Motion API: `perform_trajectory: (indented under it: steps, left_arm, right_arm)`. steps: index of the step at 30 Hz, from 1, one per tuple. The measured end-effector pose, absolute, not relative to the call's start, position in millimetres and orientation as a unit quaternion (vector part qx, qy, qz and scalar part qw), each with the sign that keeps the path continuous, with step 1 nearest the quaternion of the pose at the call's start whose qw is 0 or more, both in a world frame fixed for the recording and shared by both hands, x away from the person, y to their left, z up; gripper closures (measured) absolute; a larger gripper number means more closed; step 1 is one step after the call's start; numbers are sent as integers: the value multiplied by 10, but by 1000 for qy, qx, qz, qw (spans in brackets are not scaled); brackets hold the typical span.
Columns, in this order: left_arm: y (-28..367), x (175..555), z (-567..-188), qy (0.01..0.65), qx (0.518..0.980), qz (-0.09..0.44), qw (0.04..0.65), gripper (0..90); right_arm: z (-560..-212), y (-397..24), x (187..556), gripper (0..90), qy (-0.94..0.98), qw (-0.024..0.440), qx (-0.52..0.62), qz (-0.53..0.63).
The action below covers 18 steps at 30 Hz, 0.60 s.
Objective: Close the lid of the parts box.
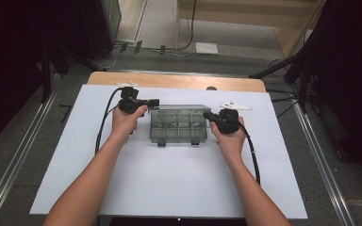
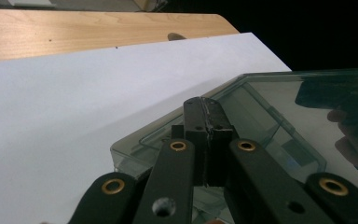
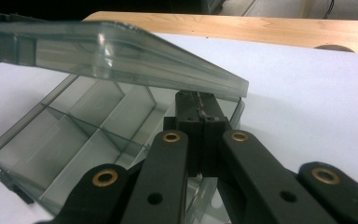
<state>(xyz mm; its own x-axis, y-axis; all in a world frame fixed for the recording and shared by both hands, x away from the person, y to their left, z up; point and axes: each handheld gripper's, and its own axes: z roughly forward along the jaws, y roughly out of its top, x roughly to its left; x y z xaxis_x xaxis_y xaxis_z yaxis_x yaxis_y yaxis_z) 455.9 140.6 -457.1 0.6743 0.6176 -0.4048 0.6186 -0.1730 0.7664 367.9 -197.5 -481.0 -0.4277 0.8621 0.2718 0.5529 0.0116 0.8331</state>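
The step in hand looks like opening the compartment box [image 1: 179, 123]: its lid [image 3: 121, 51] is partly lifted (hinged at the far edge, it seems). Left hand-held gripper [image 1: 147, 102] and right hand-held gripper [image 1: 210, 116], jaws closed together, holding nothing, flank the box mid-tabletop [image 1: 169, 188]. Next: swing the lid back. The box's long axis runs left-right.

light: even, overhead, white sheet [image 1: 169, 188] brightly lit | surroundings: dark at both sides | shadows: soft, faint | glare: reflections seen on clear lid [image 2: 307, 107] | focus: near jaws slightly softened | blur: none noted
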Motion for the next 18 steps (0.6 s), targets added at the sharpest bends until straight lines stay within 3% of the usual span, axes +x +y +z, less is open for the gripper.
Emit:
perform_trajectory:
  steps: [18]
  left_arm:
    - [1398,4330,-4669,401,770,18,496,900]
  right_arm:
    - [-4955,-1997,3447,900,695,160,513,476]
